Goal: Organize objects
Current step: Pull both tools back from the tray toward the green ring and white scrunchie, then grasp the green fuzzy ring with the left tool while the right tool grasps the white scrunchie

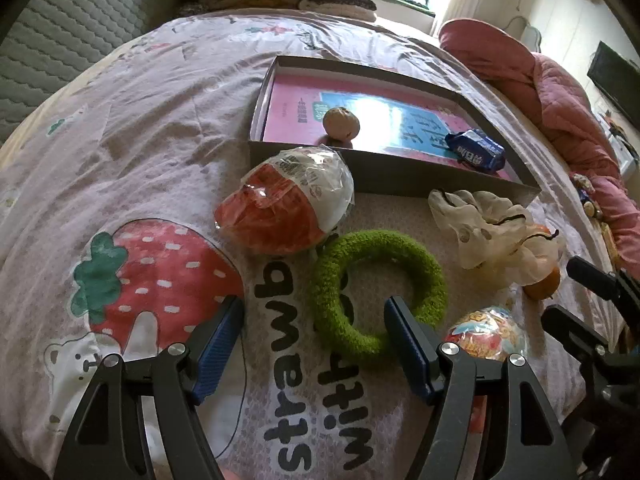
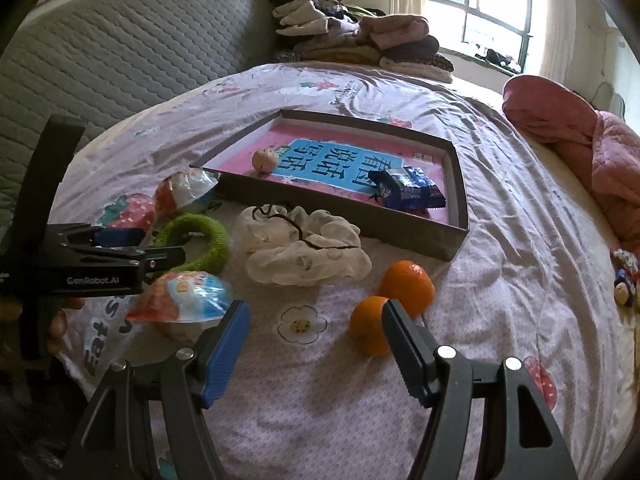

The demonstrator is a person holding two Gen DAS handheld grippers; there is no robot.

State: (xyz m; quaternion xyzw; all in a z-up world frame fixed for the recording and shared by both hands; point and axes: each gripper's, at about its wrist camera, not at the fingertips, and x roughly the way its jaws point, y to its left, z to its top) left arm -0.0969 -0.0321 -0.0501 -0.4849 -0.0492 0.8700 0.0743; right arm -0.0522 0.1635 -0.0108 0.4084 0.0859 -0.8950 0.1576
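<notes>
Toys and snacks spread on a strawberry bed sheet (image 1: 132, 184), near a shallow box (image 2: 456, 236).

Left gripper (image 1: 314, 318) wide open, holding nothing, over the near edge of the fuzzy green ring (image 1: 378, 292). Right gripper (image 2: 316, 322) wide open too, empty, just beside two oranges (image 2: 406, 286). In the box: a small walnut (image 2: 265, 160) on the left, a blue snack packet (image 2: 408, 188) on the right. Cream scrunchie (image 2: 304, 250) and two wrapped egg toys (image 1: 286, 200) near the box's front wall.
</notes>
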